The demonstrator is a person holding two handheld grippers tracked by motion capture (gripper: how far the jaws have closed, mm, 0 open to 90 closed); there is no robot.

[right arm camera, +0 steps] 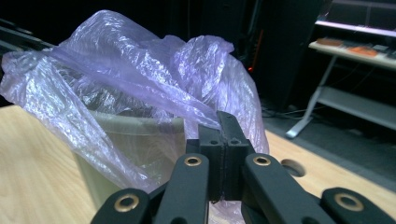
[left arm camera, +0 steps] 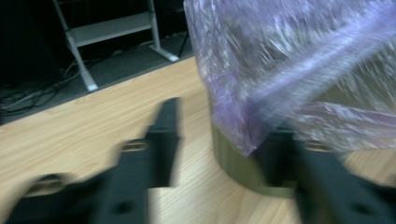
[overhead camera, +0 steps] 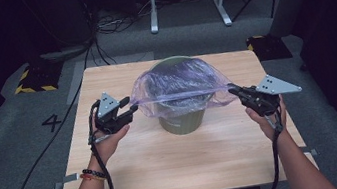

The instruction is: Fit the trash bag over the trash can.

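Step in hand: fitting purple bag (overhead camera: 175,88) over rim of green bin (overhead camera: 183,120), which stands mid-table (overhead camera: 168,170). Bag draped over bin top, stretched toward right. Right gripper (overhead camera: 237,93) pressed together, pinching bag edge. Left gripper (overhead camera: 130,105) spread, jaws just beside bag corner, not pressing it. Next move, by judgement: left re-pinches loose edge, pulls it down over rim. Count: one bag, one bin, two grippers.

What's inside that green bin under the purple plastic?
A thin purple bag is draped over the green bin, covering its mouth. Something dark shows through the film, but it is too veiled to identify. The right gripper pinches the bag's edge.
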